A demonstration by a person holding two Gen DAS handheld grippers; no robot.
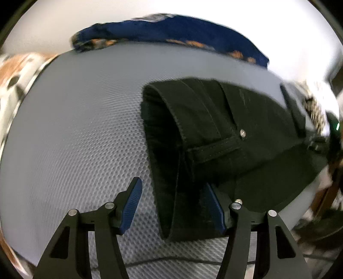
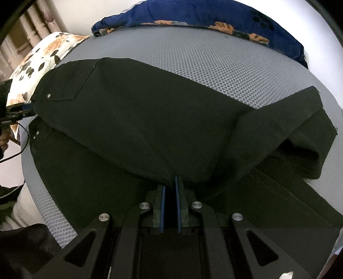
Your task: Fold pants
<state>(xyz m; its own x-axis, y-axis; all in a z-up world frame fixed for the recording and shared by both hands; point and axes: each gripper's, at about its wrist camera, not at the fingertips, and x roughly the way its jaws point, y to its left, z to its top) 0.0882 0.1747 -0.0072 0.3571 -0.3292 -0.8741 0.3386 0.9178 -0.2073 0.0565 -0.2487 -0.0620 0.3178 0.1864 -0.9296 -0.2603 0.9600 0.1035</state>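
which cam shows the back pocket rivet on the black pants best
Left wrist view: the rivet is large and sharp at the pocket corner on the pants. Right wrist view shows it only small, near the left edge.

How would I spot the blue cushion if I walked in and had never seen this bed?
Start at the grey dimpled mat where the black pants lie. Look past the pants to the mat's far edge: the blue cushion lies along it. It is deep blue with orange flowers, unlike the white flowered pillow at the corner.
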